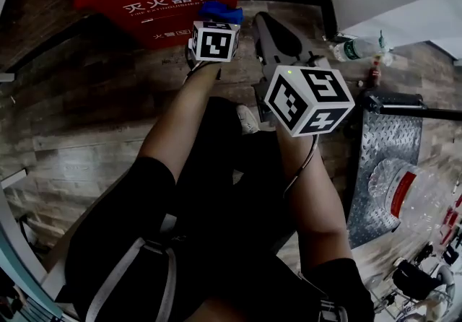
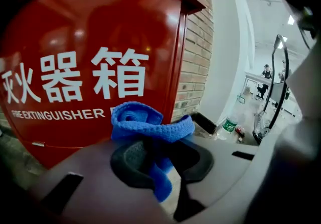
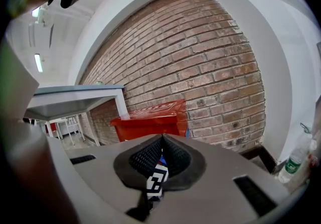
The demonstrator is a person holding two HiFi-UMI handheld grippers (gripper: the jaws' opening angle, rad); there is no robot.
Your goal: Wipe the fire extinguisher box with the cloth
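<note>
down on the wood-plank floor in front of me, the glossy red fire extinguisher box with white lettering stands against the brick wall. my left gripper is clamped on the blue knitted cloth: a bunched fold sticks up past the tips and a strip hangs down between the pads. the cloth sits before the box's front face, low down and close to its right vertical edge; i can't tell whether it touches the paint. right of that edge there's bare brick, then a white wall with a clear plastic bottle with a green label at its foot. my right gripper is behind the left one and well apart from the box, jaws pressed together with nothing held. open floor lies left of the box.
</note>
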